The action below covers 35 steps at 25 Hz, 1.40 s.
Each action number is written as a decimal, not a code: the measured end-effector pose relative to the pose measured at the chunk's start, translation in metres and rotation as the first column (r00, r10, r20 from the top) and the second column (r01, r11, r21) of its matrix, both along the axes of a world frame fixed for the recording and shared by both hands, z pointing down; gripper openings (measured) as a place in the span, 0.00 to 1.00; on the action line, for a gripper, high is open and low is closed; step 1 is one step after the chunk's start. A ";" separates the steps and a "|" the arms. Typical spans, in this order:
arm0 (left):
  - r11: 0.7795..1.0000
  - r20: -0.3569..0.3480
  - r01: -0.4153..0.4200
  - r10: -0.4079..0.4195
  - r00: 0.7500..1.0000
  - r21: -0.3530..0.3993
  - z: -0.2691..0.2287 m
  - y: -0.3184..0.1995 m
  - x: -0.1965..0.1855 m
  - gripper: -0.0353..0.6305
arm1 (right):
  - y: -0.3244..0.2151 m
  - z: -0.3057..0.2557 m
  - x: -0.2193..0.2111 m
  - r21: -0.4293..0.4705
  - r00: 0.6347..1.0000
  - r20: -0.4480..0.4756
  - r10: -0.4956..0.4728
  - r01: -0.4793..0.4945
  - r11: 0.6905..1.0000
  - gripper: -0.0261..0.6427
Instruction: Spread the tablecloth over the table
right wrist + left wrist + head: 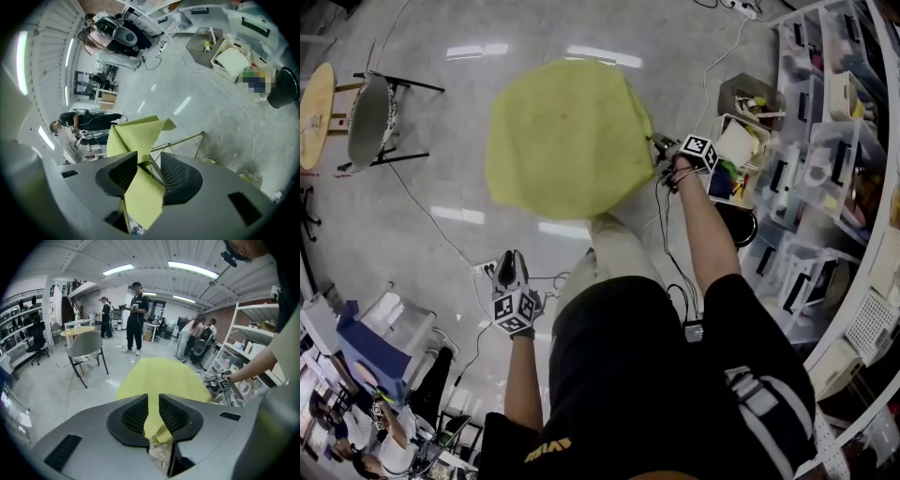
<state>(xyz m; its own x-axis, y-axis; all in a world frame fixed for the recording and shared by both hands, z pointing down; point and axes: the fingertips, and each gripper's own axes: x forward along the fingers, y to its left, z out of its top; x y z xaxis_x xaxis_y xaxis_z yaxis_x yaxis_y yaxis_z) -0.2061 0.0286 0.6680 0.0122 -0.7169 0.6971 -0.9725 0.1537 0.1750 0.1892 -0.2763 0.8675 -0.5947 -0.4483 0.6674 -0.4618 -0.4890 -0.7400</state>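
The cloth (567, 141) fans out wide beyond both sets of fingertips. It looks draped over the table, of which only thin table legs (187, 139) show past the right fingers.

The left gripper (153, 406) is clamped on an edge of it. Its fingers (129, 416) stand close together, with a narrow strip of cloth pinched between them and a crumpled bit bunched just behind the pads. That grip probably serves to pull the near side taut and square it over the top.

The right gripper (149, 164) has its fingers (180, 174) well apart. A folded flap of cloth passes through the gap and trails behind the pads, lying loose rather than squeezed, as far as I can judge. The likely reason is that this side already sits where it should, so the flap is being let go to hang.

With only one side gripped, any further pull from the left could drag the cloth off centre.
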 end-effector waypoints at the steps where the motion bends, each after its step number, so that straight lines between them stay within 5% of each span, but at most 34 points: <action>1: 1.000 0.002 -0.001 0.001 1.000 0.001 -0.001 -0.001 0.000 0.18 | -0.002 0.002 -0.001 -0.002 1.000 -0.004 0.000 0.000 1.000 0.27; 4: 1.000 0.007 -0.003 0.003 1.000 -0.002 -0.001 -0.001 -0.001 0.18 | -0.007 0.005 -0.002 0.015 0.999 -0.034 -0.018 0.019 1.000 0.27; 11: 1.000 0.007 -0.001 0.001 1.000 -0.011 0.003 0.002 -0.003 0.18 | -0.018 0.000 -0.008 0.052 0.996 -0.075 -0.052 0.056 0.997 0.05; 18: 1.000 -0.001 -0.011 0.011 1.000 -0.009 0.005 0.002 -0.004 0.18 | -0.022 -0.008 0.010 0.075 0.977 -0.183 -0.111 0.126 0.989 0.04; 23: 1.000 -0.005 -0.010 0.011 1.000 0.008 0.004 0.000 -0.005 0.18 | -0.030 -0.016 0.068 0.058 0.926 -0.363 -0.110 0.140 0.988 0.04; 31: 0.999 -0.006 0.003 -0.003 1.000 0.035 -0.001 0.009 -0.010 0.18 | -0.067 -0.081 0.180 0.159 0.808 -0.584 0.082 0.015 0.987 0.04; 35: 0.999 -0.005 0.003 -0.003 1.000 0.052 -0.003 0.015 -0.009 0.18 | -0.088 -0.123 0.208 0.226 0.731 -0.680 0.060 0.130 0.965 0.04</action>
<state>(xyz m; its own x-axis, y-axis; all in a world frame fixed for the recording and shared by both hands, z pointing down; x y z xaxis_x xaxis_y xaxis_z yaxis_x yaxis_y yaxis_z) -0.2146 0.0439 0.6646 0.0134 -0.7523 0.6587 -0.9711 0.1473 0.1880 0.3972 -0.3643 0.7445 -0.0461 -0.6381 0.7686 -0.8970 -0.3121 -0.3129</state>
